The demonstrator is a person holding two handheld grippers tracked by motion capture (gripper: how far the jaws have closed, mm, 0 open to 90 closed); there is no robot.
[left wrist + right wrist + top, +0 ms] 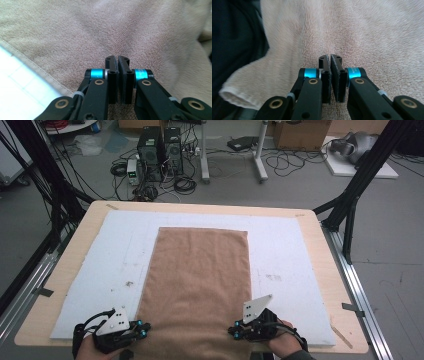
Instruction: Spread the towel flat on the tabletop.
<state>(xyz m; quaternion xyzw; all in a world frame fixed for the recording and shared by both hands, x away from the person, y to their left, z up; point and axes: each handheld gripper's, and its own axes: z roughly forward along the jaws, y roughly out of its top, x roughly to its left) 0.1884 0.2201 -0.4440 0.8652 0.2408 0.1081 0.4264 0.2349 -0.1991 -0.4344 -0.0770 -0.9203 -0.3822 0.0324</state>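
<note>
- Brown terry-cloth towel (197,285): spread flat and lengthwise on the white foam sheet (280,250) covering the pale wooden surface (325,270), far edge well short of the sheet's far edge, near edge hanging at the person's side.
- Left gripper (142,330): at the towel's near left corner, jaws drawn together with a thin slit between the pads; in the left gripper view (118,60) pressed into the nap, towel hem running diagonally beside the sheet (17,85). Pinched on the cloth.
- Right gripper (233,330): at the near right corner, jaws likewise closed tight; in the right gripper view (330,57) tips sunk in the towel (362,37), rolled hem at lower left. Clamped on the fabric.
- Hands (285,345): at the near edge, one behind each gripper.
</note>
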